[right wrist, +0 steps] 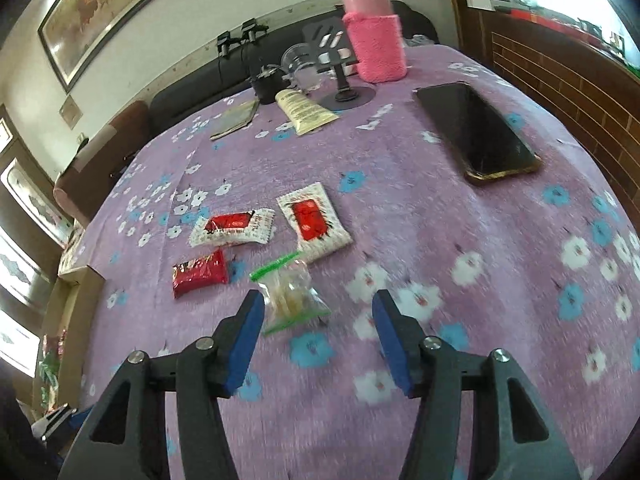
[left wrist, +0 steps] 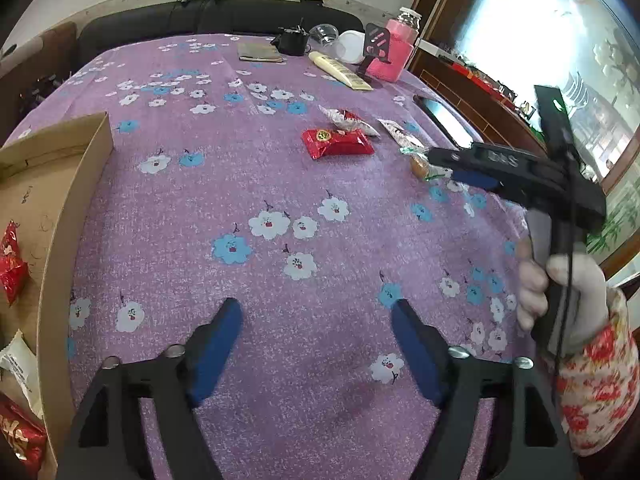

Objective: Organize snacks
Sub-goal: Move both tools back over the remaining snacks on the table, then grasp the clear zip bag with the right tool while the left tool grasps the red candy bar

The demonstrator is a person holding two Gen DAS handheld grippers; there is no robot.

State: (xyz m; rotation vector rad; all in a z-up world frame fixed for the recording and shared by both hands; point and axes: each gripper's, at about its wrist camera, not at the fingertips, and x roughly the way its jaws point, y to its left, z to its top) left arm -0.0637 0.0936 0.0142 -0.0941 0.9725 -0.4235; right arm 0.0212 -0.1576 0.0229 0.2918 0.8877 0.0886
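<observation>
Several snacks lie on the purple flowered tablecloth (right wrist: 400,208): a clear packet with green edges (right wrist: 290,294), a red packet (right wrist: 200,273), and two white-and-red packets (right wrist: 232,227) (right wrist: 314,220). My right gripper (right wrist: 318,304) is open, just short of the clear packet, which lies near its left finger. In the left wrist view the right gripper (left wrist: 436,162) hovers by the clear packet (left wrist: 420,166); the red packet (left wrist: 338,142) lies left of it. My left gripper (left wrist: 316,312) is open and empty over bare cloth. A cardboard box (left wrist: 76,184) at the left holds red packets (left wrist: 10,262).
A black phone (right wrist: 476,132) lies at the right. At the far end stand a pink-sleeved bottle (right wrist: 374,32), a cream tube (right wrist: 306,110), a phone stand (right wrist: 340,76), a clear cup (right wrist: 298,64) and a flat booklet (right wrist: 236,118). A dark sofa lies beyond the table.
</observation>
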